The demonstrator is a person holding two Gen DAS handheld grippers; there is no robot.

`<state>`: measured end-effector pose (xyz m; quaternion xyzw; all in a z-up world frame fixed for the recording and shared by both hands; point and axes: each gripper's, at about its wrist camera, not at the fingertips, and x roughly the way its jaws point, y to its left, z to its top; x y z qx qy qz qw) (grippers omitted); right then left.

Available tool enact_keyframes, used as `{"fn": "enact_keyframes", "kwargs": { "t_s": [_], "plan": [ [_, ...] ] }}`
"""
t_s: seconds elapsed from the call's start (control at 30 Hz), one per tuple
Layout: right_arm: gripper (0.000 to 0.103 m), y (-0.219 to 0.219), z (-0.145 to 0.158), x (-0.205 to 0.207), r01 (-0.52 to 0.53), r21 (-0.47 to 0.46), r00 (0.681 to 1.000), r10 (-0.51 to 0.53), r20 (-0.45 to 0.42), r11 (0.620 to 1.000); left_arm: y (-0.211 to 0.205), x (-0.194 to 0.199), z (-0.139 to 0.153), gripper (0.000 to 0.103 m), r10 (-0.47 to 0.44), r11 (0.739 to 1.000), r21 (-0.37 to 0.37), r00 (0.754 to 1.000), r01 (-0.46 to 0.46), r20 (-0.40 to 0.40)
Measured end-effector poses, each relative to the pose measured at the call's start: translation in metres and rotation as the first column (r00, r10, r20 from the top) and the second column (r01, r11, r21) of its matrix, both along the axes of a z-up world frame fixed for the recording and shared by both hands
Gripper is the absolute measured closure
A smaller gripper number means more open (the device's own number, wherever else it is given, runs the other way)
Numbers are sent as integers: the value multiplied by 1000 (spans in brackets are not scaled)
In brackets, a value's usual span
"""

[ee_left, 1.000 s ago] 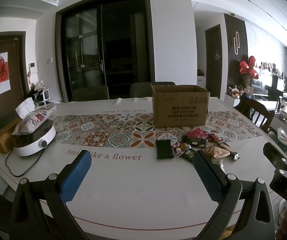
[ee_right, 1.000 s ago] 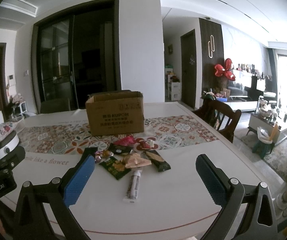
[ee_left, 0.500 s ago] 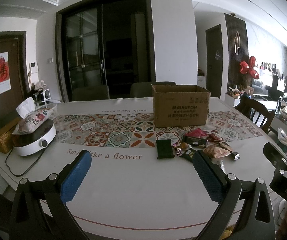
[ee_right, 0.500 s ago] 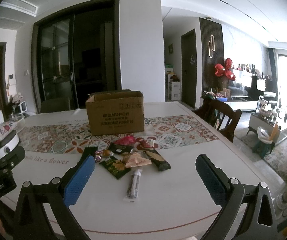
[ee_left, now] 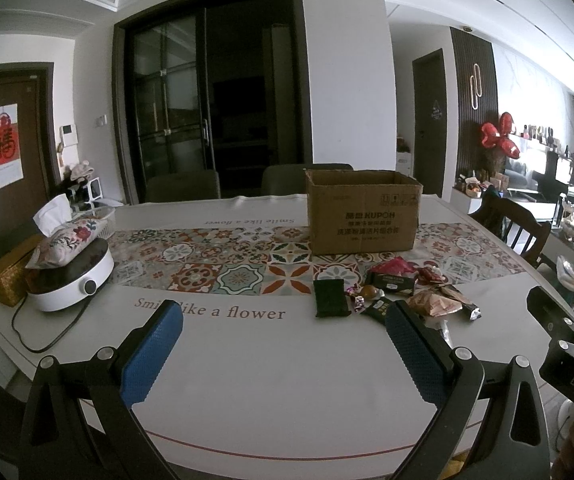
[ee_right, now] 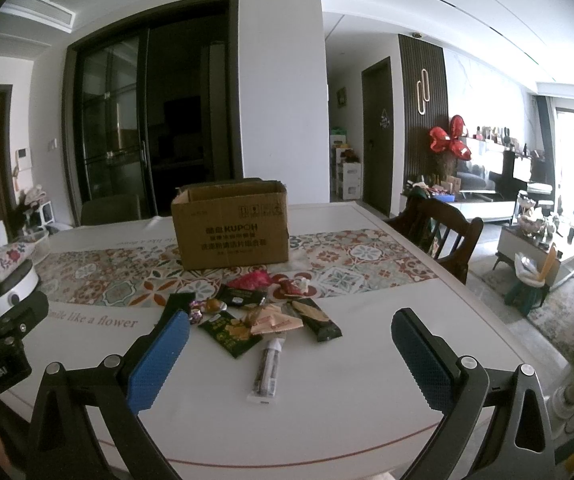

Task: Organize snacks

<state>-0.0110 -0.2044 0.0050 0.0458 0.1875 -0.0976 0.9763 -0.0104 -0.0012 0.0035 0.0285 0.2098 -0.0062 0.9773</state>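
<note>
Dining room; white table with patterned runner. Open cardboard box upright on runner at 12 o'clock. Snack pile loose on table just in front of box; tube packet nearest. Left gripper spread wide, empty, above bare tabletop; snacks at 1 o'clock. Right gripper spread wide, empty, snacks at 12 o'clock. White cooker at 10 o'clock.

Seen between the wide-spread blue pads of the right gripper: snack packets scattered on a white table. Behind them, an open cardboard box on a patterned runner.
</note>
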Motion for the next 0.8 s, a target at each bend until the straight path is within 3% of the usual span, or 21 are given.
{"fn": "enact_keyframes", "kwargs": {
  "t_s": [0.5, 0.8],
  "plan": [
    [1, 2, -8, 5, -7, -1, 1000, 7, -17, 1000, 2, 3, -5, 0, -12, 1000, -3, 999, 12, -30],
    [1, 3, -16, 23, -28, 1, 996, 28, -80, 1000, 6, 23, -18, 0, -14, 1000, -4, 997, 14, -75]
  ]
}}
